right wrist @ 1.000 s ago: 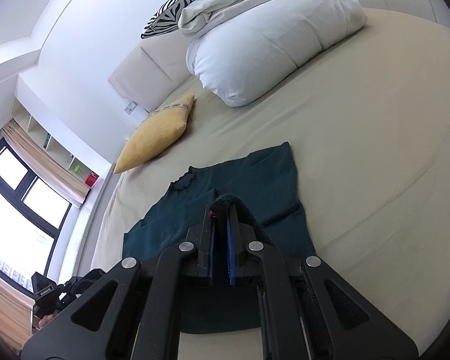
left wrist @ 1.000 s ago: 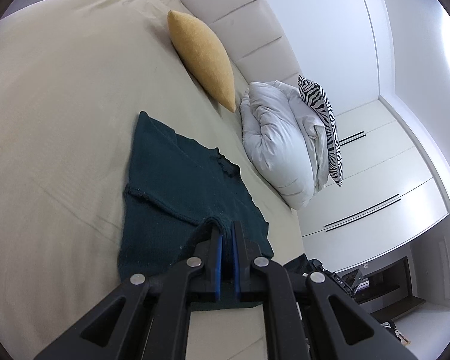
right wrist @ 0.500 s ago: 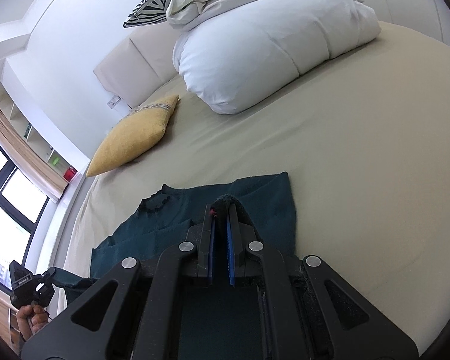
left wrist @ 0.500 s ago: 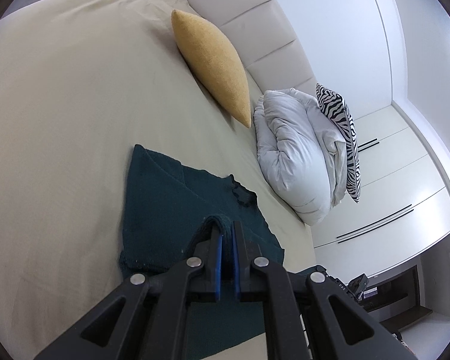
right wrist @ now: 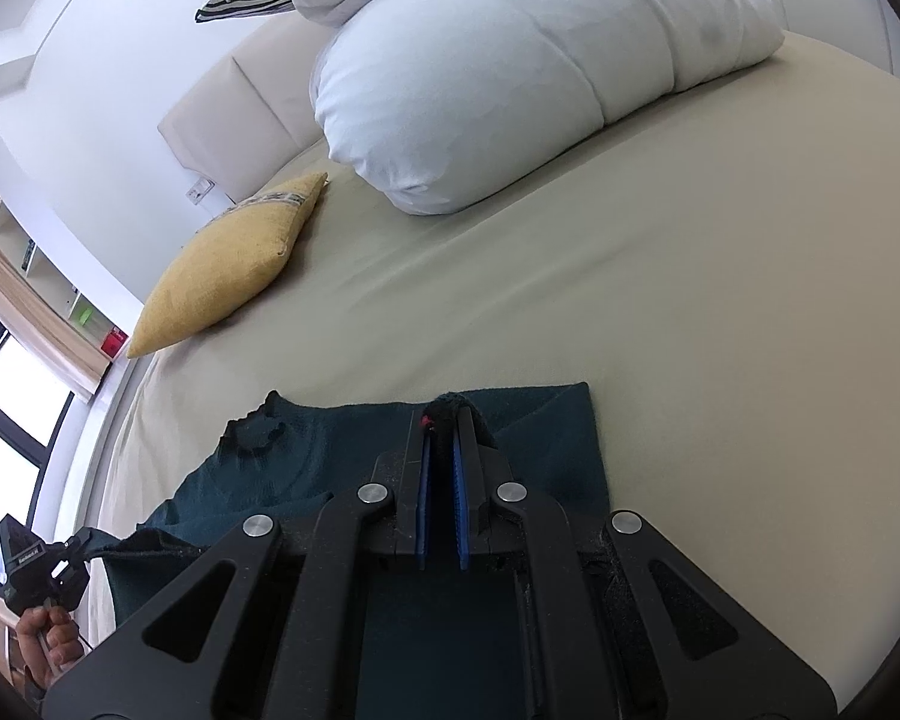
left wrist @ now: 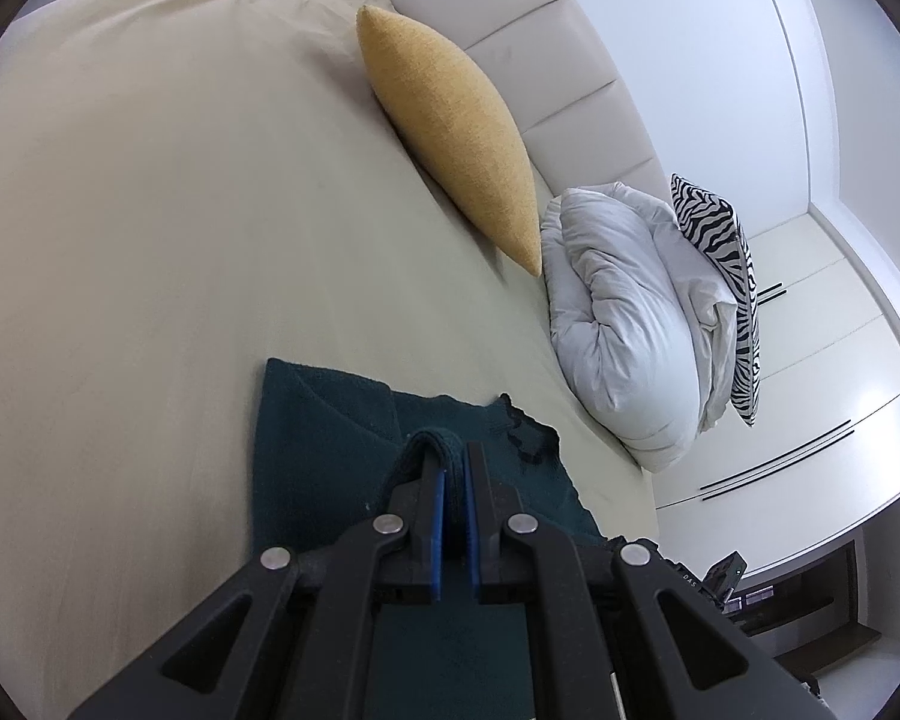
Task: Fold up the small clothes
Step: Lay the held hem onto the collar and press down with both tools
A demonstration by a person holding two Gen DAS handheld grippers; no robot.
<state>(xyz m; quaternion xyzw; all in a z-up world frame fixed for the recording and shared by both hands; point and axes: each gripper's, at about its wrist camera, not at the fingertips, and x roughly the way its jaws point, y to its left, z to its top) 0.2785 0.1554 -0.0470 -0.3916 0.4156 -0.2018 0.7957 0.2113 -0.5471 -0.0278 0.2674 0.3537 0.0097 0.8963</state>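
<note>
A dark teal knitted garment (left wrist: 318,450) lies on the beige bed (left wrist: 150,210), seen from both wrists. My left gripper (left wrist: 455,456) is shut on a fold of its edge, which bulges out past the blue pads. My right gripper (right wrist: 441,420) is likewise shut on a fold of the teal garment (right wrist: 330,450). The garment's scalloped neckline (right wrist: 255,435) shows left of the right gripper. The lifted near part hangs from both grippers over the flat far part. In the right wrist view the other gripper and the hand (right wrist: 42,642) that holds it sit at the lower left.
A yellow cushion (left wrist: 450,132) leans on the padded headboard (left wrist: 540,60). A bundled white duvet (right wrist: 528,72) and a zebra-striped pillow (left wrist: 726,276) lie beyond the garment. White wardrobe doors (left wrist: 810,420) stand past the bed. Windows (right wrist: 12,384) show at the left.
Both grippers have carried the held edge forward over the garment toward the neckline end and sunk a little. Less of the flat garment shows ahead of the fingertips; the pillows look closer.
</note>
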